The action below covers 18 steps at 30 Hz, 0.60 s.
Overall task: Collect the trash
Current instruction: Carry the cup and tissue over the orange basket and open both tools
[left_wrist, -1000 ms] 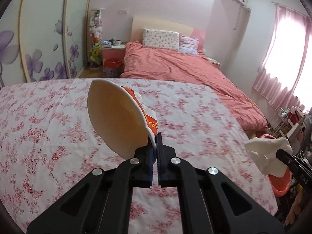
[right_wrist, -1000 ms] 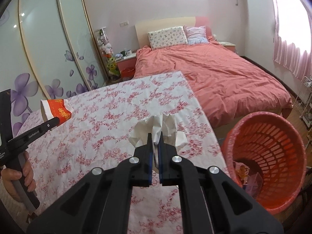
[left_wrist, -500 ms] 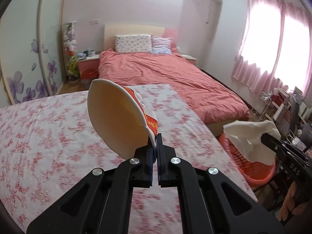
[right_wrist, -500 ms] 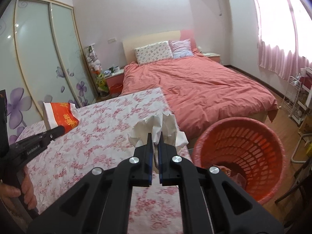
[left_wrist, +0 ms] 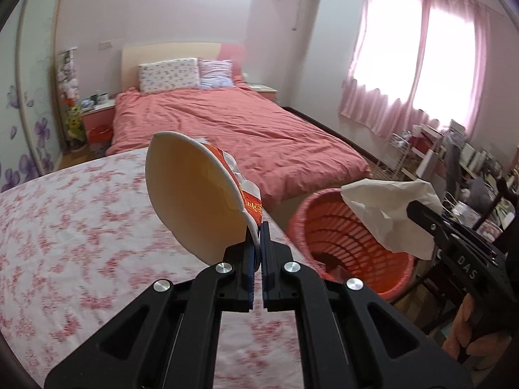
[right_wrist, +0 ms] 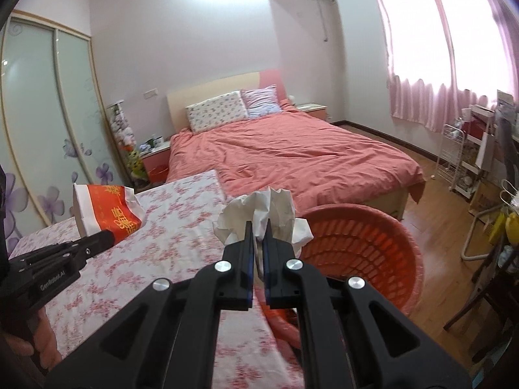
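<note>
Both grippers moved twd basket [right_wrist: 373, 243]; cup [left_wrist: 194, 201], tissue [right_wrist: 262, 214] clamped.

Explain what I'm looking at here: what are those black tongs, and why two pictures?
No robot arm: a person holds a hand tool with two jaws in each hand, each carrying a fisheye camera looking along the tool. One picture is from the left gripper, clamped on the rim of a crushed paper cup. The other is from the right gripper, clamped on a crumpled tissue. Below lies a floral tablecloth; beside it stands a red trash basket, with a bed beyond.
</note>
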{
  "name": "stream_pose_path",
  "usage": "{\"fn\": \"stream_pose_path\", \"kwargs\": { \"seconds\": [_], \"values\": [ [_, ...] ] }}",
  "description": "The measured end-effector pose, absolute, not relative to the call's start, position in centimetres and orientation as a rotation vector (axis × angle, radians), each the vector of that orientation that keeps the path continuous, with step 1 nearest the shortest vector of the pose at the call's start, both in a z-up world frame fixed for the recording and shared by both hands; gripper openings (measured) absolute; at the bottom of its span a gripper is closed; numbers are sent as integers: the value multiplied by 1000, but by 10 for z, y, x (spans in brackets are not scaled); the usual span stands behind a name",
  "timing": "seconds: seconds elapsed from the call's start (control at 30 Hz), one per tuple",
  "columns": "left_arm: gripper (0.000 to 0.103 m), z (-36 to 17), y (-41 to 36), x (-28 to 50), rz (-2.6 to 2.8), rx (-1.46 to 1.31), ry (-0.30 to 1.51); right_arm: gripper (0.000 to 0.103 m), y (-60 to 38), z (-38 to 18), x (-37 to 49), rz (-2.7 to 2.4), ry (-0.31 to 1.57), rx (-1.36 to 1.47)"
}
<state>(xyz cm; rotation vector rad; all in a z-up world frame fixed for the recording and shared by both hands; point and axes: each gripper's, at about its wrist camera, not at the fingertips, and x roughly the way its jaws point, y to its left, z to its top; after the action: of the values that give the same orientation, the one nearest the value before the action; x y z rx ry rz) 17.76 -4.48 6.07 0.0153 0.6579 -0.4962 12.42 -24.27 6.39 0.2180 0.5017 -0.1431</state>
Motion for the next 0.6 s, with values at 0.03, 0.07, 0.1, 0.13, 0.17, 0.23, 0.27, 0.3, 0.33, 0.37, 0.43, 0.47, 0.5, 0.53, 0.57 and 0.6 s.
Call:
{"fn": "stream_pose_path", "kwargs": {
  "seconds": [0.03, 0.07, 0.1, 0.13, 0.17, 0.23, 0.27, 0.3, 0.33, 0.37, 0.43, 0.47, 0.5, 0.53, 0.57, 0.6],
  "values": [
    [3, 59, -52, 178, -512, 18, 661, 6, -248, 63, 122, -154, 501, 223],
    [3, 58, -58, 177, -525, 21, 663, 6, -252, 61, 121, -162, 500, 227],
    [3, 57, -62, 175, -536, 24, 665, 6, -257, 60, 120, -172, 500, 232],
    [3, 55, -69, 175, -552, 28, 667, 6, -262, 59, 119, -179, 500, 237],
    [3, 55, -75, 176, -561, 30, 669, 6, -267, 58, 118, -188, 501, 243],
    [3, 51, -87, 176, -590, 34, 676, 6, -279, 55, 116, -208, 500, 257],
    [3, 50, -90, 174, -599, 36, 677, 6, -282, 54, 115, -214, 500, 262],
    [3, 48, -95, 174, -612, 39, 679, 6, -288, 52, 113, -224, 498, 271],
    [3, 47, -99, 173, -621, 41, 681, 6, -291, 51, 113, -228, 498, 275],
    [3, 46, -105, 173, -632, 43, 684, 6, -296, 49, 112, -235, 497, 281],
    [3, 43, -113, 172, -650, 48, 688, 6, -304, 47, 110, -248, 494, 291],
    [3, 41, -118, 172, -659, 51, 691, 6, -308, 45, 109, -256, 491, 295],
    [3, 40, -122, 172, -667, 52, 693, 6, -313, 44, 109, -262, 489, 301],
    [3, 39, -125, 172, -673, 53, 696, 6, -317, 42, 108, -268, 486, 306],
    [3, 38, -130, 172, -680, 53, 700, 6, -319, 41, 108, -272, 485, 309],
    [3, 37, -132, 173, -687, 53, 704, 6, -323, 39, 108, -277, 484, 314]
  ]
}}
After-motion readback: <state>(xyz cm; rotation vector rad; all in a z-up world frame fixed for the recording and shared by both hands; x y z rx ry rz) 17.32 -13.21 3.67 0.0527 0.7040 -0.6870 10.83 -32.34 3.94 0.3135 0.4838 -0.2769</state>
